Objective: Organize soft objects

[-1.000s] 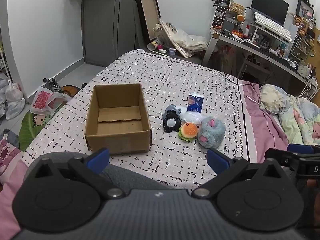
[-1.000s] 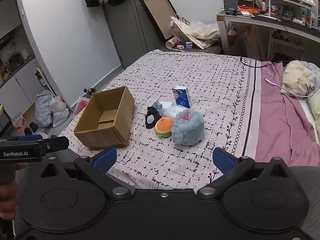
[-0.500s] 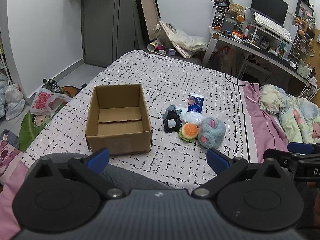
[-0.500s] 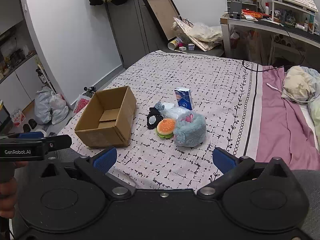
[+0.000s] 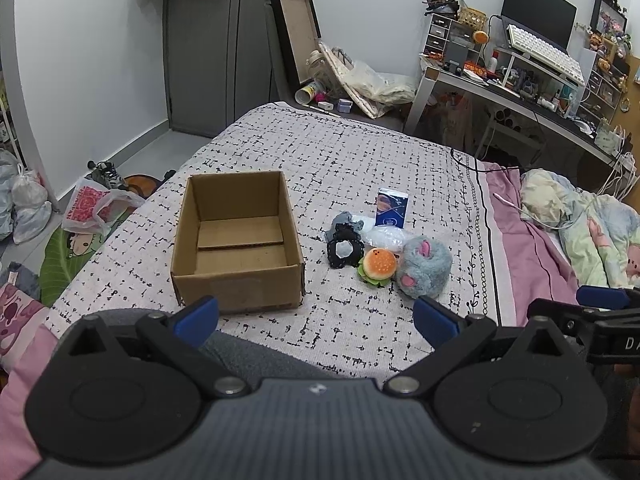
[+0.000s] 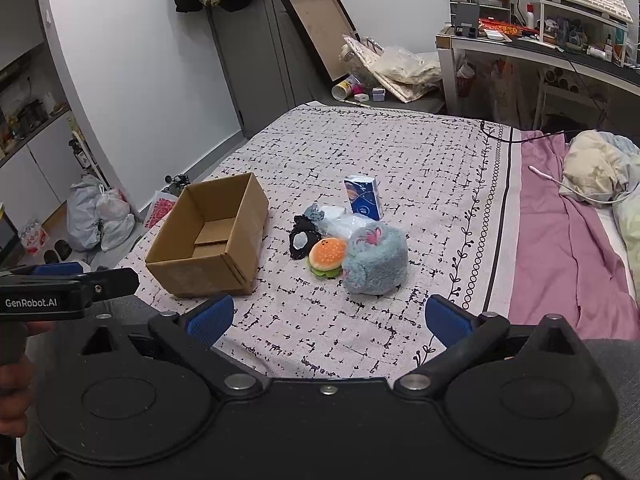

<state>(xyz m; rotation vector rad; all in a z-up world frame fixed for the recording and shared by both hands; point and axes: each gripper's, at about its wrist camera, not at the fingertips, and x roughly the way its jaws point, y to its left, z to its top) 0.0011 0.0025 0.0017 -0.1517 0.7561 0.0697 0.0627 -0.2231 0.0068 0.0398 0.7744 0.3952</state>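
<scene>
An open, empty cardboard box [image 5: 238, 246] [image 6: 212, 240] sits on the patterned bedspread. To its right lies a cluster of soft things: a grey-blue furry plush [image 5: 424, 268] [image 6: 376, 260], a burger plush [image 5: 378, 266] [image 6: 327, 255], a black plush [image 5: 343, 249] [image 6: 302, 240], a small grey plush [image 5: 345, 222], a clear plastic bag [image 5: 386, 238] and a blue tissue pack [image 5: 391, 207] [image 6: 362, 198]. My left gripper [image 5: 316, 316] is open and empty, short of the box. My right gripper [image 6: 326, 316] is open and empty, short of the plush cluster.
The bed's left edge drops to a floor with bags [image 5: 96, 208]. A pink sheet and bundled bedding [image 5: 580, 220] lie at the right. A cluttered desk [image 5: 520, 80] stands at the back right. A grey wardrobe [image 5: 216, 48] stands beyond the bed.
Both views shift slightly; the right gripper has tilted up and drawn back a little. Both grippers stay open and nothing on the bed has moved.
</scene>
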